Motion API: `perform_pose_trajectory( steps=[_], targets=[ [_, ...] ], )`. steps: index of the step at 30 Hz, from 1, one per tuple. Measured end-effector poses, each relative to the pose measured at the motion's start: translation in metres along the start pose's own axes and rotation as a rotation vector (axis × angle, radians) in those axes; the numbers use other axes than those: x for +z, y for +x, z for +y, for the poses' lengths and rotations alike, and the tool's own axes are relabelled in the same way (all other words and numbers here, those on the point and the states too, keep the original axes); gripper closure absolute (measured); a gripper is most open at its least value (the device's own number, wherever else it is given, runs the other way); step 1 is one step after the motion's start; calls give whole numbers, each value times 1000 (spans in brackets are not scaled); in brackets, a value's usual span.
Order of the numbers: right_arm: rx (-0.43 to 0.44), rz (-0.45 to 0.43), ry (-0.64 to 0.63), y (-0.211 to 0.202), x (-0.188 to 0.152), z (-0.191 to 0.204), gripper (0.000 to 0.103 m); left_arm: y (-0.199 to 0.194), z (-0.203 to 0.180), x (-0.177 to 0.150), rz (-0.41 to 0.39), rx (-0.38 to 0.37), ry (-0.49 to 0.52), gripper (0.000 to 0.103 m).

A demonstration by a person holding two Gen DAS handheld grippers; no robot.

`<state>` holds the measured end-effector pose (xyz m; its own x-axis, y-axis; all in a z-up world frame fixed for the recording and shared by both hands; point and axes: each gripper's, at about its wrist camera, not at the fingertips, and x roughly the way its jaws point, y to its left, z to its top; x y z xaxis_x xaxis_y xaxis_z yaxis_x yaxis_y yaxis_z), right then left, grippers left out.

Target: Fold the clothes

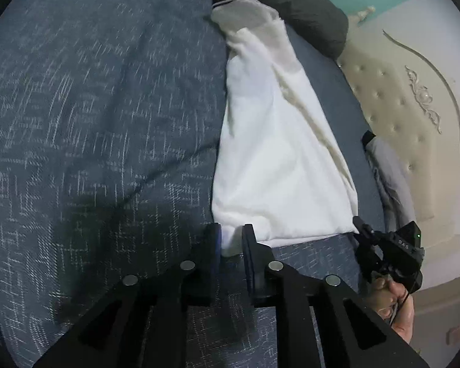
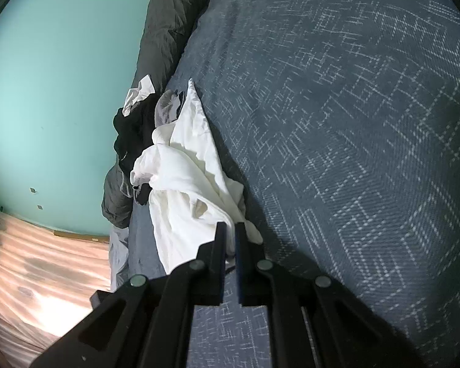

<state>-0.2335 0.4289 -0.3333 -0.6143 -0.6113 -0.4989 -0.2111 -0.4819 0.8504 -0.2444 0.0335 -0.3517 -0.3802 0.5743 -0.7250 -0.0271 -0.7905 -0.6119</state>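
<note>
The left gripper is pinching the near left corner of the white garment between its 2 fingers, while the cloth is lying stretched along the blue patterned bed cover. Further right, the right gripper is gripping the garment's opposite near corner with its fingers pressed onto the fabric, beside a dark grey pillow and a cream tufted headboard.

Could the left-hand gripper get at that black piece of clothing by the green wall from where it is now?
Probably not right away. The left gripper is shut on the white garment, so it is occupied. The black garment lies beyond the far end of the white one, beside the dark grey pillow.
</note>
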Motion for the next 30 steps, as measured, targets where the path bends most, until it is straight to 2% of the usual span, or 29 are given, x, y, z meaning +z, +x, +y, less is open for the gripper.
perform_pose_trajectory(
  steps=[3,5,14,19,22,24,25,28,30],
  targets=[
    [1,0,1,0,0,0,99,4,-2,-2,12,-2,10,90],
    [1,0,4,0,0,0,99,2,-3,-4,11,6,19,100],
    [-2,4,6,1,0,-1,99,-8,6,-4,2,26,10,99],
    [-10,11,7,0,1,-2,98,-9,4,-2,13,36,28,98],
    [-11,10,20,-2,0,-3,98,-18,5,-4,-6,55,60,96],
    [-18,6,24,-7,0,-2,96,-23,5,-5,-19,68,82,91],
    [-31,-2,20,-11,0,1,94,-26,5,-5,-25,75,93,83],
    [-70,-41,-22,-24,2,14,94,-35,6,-7,-44,95,125,68],
    [-109,-92,-70,-36,4,27,94,-41,6,-8,-57,108,147,67]
  ],
)
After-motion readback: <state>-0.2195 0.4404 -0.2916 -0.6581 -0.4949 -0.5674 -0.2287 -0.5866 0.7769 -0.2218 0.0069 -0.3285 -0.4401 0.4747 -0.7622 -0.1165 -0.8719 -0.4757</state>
